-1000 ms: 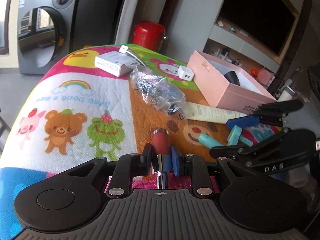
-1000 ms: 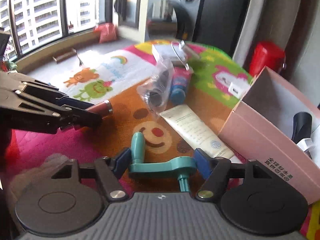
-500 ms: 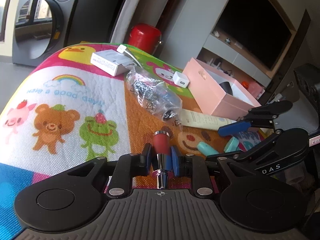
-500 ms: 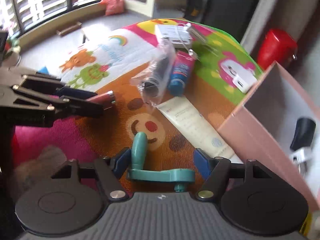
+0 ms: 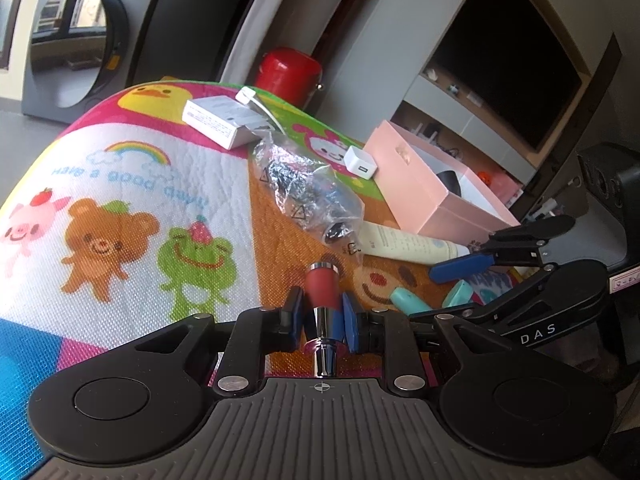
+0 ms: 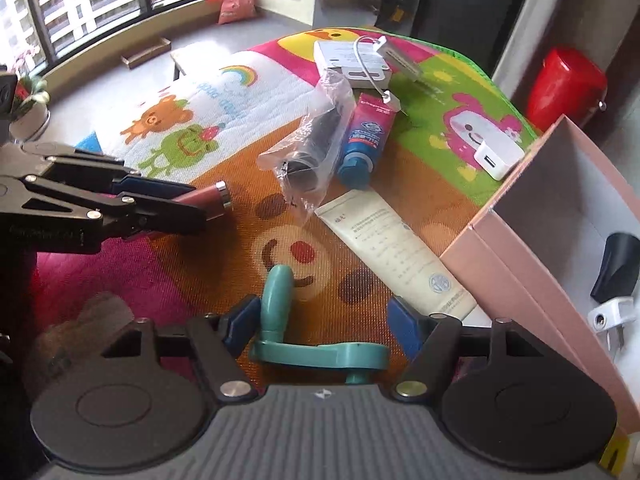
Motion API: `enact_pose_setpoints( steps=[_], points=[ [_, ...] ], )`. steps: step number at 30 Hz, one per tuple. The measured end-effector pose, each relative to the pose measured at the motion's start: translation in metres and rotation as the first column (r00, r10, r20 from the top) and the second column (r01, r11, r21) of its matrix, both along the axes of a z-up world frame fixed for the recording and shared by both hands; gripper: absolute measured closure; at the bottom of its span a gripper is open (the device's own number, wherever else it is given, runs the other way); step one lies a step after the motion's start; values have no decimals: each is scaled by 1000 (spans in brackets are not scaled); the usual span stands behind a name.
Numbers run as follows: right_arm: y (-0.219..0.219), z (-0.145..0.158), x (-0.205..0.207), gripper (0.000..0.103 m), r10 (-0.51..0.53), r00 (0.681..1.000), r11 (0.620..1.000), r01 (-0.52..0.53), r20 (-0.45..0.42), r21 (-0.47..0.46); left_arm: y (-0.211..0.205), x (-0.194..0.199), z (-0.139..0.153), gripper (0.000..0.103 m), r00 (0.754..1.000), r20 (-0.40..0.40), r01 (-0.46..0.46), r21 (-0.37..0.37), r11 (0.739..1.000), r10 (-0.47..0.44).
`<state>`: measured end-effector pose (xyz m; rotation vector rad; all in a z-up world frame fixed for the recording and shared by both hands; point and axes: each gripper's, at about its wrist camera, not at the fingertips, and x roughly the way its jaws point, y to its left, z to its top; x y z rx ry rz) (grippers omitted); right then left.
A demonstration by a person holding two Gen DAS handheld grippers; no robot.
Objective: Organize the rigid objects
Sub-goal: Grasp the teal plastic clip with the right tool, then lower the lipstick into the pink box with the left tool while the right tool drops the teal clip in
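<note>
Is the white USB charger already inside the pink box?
No. The white USB charger lies on the play mat just outside the pink box, against its outer wall.

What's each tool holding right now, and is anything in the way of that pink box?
Left tool shut on red stopper. Right tool gripping teal crank handle. Pink box open beside it; cream tube lying against its near corner.

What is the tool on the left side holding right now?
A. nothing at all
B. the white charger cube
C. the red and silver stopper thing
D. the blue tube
C: the left tool has its blue pads closed on the red and silver stopper, while the white charger cube and the blue tube lie on the colourful mat.
</note>
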<state>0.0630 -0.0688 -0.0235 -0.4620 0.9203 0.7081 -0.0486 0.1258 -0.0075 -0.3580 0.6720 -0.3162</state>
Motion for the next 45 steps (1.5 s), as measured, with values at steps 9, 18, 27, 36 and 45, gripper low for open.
enact_pose_setpoints(
  steps=[9, 18, 27, 36, 45],
  points=[
    [-16, 3, -30, 78, -13, 997, 998, 8, 81, 68, -13, -4, 5, 79, 1000, -20, -18, 28, 999, 19],
    [-47, 9, -70, 77, -50, 980, 966, -2, 193, 260, -18, -17, 8, 79, 999, -34, -40, 62, 997, 43],
    [-43, -1, -75, 31, -206, 942, 962, 145, 267, 230, -35, -21, 12, 79, 999, -25, -35, 176, 984, 39],
    [-49, -19, -52, 32, -304, 930, 943, 263, 206, 204, -43, -23, 12, 79, 999, -14, -25, 232, 972, 29],
    [-65, 5, -74, 32, -333, 924, 926, 283, 189, 252, -56, -26, 15, 79, 1000, -16, -13, 311, 950, 19]
  ],
)
